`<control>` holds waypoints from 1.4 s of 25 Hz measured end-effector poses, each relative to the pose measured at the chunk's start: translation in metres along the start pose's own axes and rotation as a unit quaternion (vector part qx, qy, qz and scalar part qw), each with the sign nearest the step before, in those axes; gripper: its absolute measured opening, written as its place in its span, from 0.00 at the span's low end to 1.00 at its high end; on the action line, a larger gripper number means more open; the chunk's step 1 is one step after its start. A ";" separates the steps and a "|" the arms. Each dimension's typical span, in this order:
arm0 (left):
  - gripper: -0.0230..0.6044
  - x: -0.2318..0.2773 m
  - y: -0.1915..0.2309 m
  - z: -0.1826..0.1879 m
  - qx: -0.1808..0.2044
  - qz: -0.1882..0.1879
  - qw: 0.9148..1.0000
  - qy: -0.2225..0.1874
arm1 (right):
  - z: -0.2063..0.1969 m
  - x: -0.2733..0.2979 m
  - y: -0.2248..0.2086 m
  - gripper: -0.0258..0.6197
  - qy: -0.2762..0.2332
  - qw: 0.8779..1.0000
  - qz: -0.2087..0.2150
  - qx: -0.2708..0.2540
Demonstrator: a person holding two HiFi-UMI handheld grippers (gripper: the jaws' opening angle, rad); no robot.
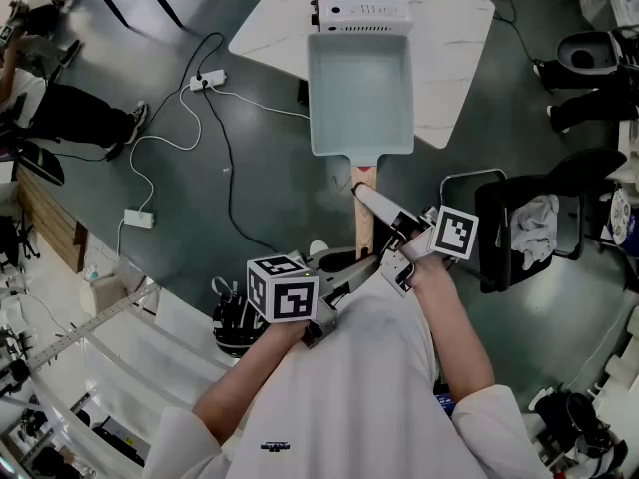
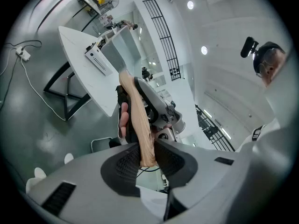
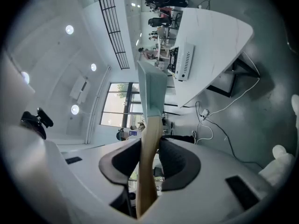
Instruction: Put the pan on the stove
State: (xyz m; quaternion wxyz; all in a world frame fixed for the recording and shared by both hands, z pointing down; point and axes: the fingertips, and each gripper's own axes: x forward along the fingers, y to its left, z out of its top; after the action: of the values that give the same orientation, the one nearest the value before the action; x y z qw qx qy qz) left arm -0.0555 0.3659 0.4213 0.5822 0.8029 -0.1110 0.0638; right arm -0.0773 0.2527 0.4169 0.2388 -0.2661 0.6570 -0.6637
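A pale blue rectangular pan (image 1: 361, 93) is held level in the air over the near edge of the white table (image 1: 454, 38). It sits just in front of the portable stove (image 1: 359, 3) at the table's far side. Its wooden handle (image 1: 363, 223) points back toward me. My left gripper (image 1: 365, 259) is shut on the handle's end (image 2: 139, 129). My right gripper (image 1: 371, 204) is shut on the handle (image 3: 150, 153) a little closer to the pan (image 3: 152, 90). In the right gripper view the stove (image 3: 182, 62) lies beyond the pan.
White cables and a power strip (image 1: 208, 80) trail over the dark floor to the left of the table. A black chair with a cloth on it (image 1: 529, 226) stands at the right. A person (image 1: 60, 108) is at the far left.
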 end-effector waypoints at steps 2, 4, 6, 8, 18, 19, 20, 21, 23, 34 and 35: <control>0.17 0.005 -0.012 -0.019 0.000 0.005 1.000 -0.002 | -0.012 -0.020 0.003 0.24 0.011 1.000 0.002 0.001; 0.17 0.014 -0.025 -0.037 0.000 0.011 1.000 -0.005 | -0.020 -0.041 0.007 0.24 0.019 1.000 0.004 0.007; 0.17 0.026 -0.039 -0.052 0.001 0.015 1.000 -0.007 | -0.023 -0.064 0.010 0.24 0.023 1.000 0.005 0.012; 0.17 0.041 -0.051 -0.063 0.002 0.016 1.000 -0.012 | -0.021 -0.086 0.013 0.24 0.028 1.000 0.006 0.010; 0.17 0.109 -0.084 -0.092 0.016 0.026 0.999 -0.025 | 0.002 -0.159 0.021 0.24 0.052 0.998 0.022 -0.020; 0.17 0.114 -0.085 -0.093 0.021 0.028 0.999 -0.024 | 0.005 -0.163 0.022 0.24 0.053 0.998 0.024 -0.021; 0.17 0.119 -0.086 -0.092 0.025 0.030 0.999 -0.023 | 0.009 -0.166 0.023 0.24 0.054 0.998 0.026 -0.020; 0.17 0.123 -0.087 -0.091 0.028 0.032 0.999 -0.022 | 0.012 -0.168 0.023 0.24 0.055 0.998 0.028 -0.019; 0.17 0.130 -0.088 -0.087 0.033 0.035 0.999 -0.025 | 0.019 -0.170 0.024 0.24 0.059 0.998 0.034 -0.018; 0.17 0.144 -0.057 -0.013 0.031 0.032 0.999 -0.032 | 0.079 -0.117 0.017 0.24 0.073 0.997 0.033 -0.018; 0.17 0.144 -0.052 -0.002 0.032 0.028 0.999 -0.031 | 0.088 -0.107 0.016 0.24 0.073 0.997 0.033 -0.022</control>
State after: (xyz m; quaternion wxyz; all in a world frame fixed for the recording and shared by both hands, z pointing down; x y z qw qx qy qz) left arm 0.0970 0.3681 0.4076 0.5505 0.8193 -0.1494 0.0589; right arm 0.0601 0.2584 0.3962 0.2061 -0.2005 0.6953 -0.6587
